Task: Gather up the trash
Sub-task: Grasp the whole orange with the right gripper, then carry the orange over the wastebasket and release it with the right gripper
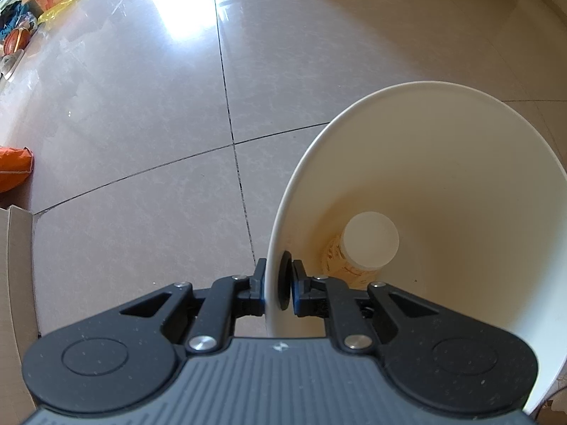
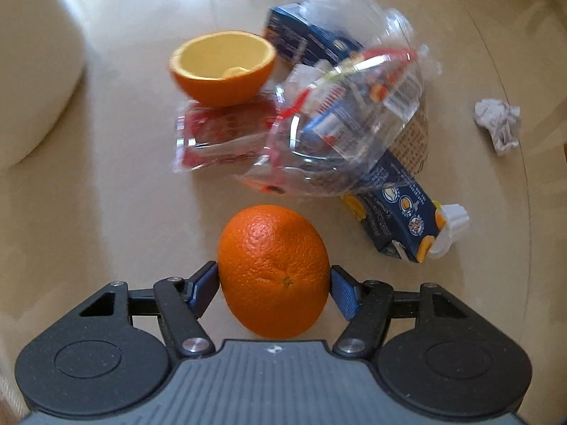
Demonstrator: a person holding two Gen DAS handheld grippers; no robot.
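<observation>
The left tongs (image 1: 278, 288) are closed on the wall of a white bin (image 1: 443, 163), one finger outside and one inside, so the bin hangs over the tiled floor (image 1: 141, 141) and is tilted toward the camera. Deep inside the bin lies a small bottle with a white cap (image 1: 370, 241). The right tongs (image 2: 274, 288) are wide open around an orange (image 2: 274, 271); the blue pads (image 2: 203, 288) stand just beside the skin on both sides, and I cannot tell if they touch it already. The orange rests on a pale round counter (image 2: 106, 194), nearest to the camera of all the trash. Behind it are a hollow half orange peel (image 2: 223, 67), a red wrapper (image 2: 219, 134), a crumpled clear plastic package (image 2: 354, 106) over a dark blue carton (image 2: 400, 219), and a paper ball (image 2: 498, 125) well apart at the right. I think the risk is here: the orange is round and smooth, so if the pads close off the middle it can slip forward and roll into the plastic, or off the counter. Also the bin is held only by a thin wall, and it may swing or slide out when the heavy fruit drops in.
</observation>
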